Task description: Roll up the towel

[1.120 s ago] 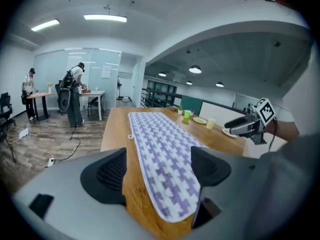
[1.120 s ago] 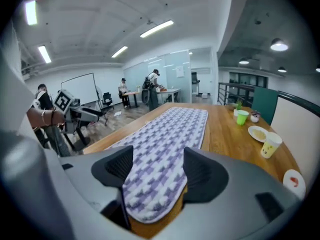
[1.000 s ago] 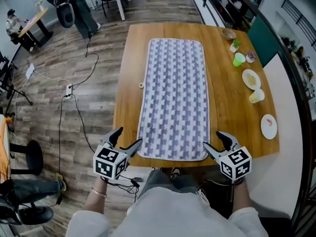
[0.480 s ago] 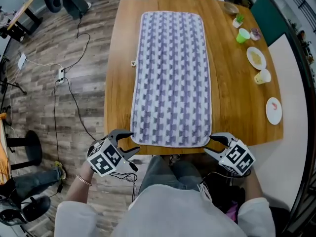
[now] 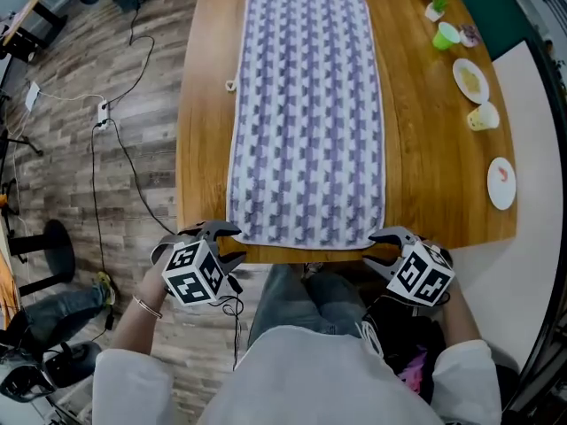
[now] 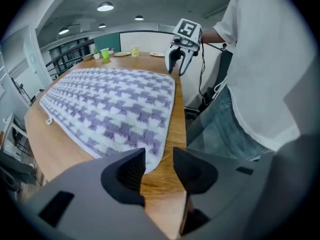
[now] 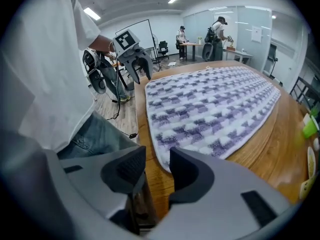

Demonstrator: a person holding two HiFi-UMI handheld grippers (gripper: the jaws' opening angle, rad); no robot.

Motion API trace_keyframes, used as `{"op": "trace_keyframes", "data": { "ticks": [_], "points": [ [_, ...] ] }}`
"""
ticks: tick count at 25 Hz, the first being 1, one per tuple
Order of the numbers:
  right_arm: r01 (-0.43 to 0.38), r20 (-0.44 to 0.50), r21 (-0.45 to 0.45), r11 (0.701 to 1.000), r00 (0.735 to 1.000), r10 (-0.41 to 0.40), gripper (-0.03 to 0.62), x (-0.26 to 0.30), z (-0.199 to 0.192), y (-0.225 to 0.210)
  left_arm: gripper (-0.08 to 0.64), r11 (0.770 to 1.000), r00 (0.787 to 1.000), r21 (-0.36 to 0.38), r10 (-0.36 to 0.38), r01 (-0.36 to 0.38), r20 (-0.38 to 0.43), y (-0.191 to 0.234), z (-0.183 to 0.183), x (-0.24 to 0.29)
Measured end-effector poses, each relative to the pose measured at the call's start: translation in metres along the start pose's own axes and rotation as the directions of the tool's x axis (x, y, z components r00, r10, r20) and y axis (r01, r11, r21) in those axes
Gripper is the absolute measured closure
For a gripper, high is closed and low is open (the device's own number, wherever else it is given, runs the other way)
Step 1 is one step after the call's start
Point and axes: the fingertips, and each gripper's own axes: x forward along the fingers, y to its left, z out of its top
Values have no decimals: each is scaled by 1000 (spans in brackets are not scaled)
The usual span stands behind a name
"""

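The wooden desk (image 5: pixel 416 149) carries the towel (image 5: pixel 306 104), spread flat along its middle from 12 to 6 o'clock, its short near edge almost at the desk's near rim. The towel is white with purple checks; it looks soft, light and limp, likely to sag and bunch unless both corners are lifted together. The best hold seems to be the two near corners, at 7 and 5 o'clock, so the roll starts straight.

The left gripper (image 5: pixel 226 243) hangs at the 7 o'clock corner and the right gripper (image 5: pixel 374 250) at the 5 o'clock corner. The fingers of both have just been closing, yet a gap remains and they press on nothing; each corner lies just beyond the tips.

Two plates (image 5: pixel 471 80) and a green cup (image 5: pixel 446 35) sit at 1 to 3 o'clock, well apart from the towel.

No brand or readable writing shows, only the square markers on the grippers' cubes.
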Motion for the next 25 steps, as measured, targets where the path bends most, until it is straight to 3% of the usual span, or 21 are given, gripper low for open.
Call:
{"op": "trace_keyframes", "data": {
  "ticks": [9, 25],
  "points": [
    [-19, -75, -63, 998, 997, 14, 465, 19, -14, -2, 417, 999, 999, 35, 2, 0, -32, 6, -3, 15],
    [25, -84, -62, 998, 996, -31, 523, 23, -16, -24, 449, 996, 999, 86, 4, 0, -40, 19, -1, 29]
  ]
}}
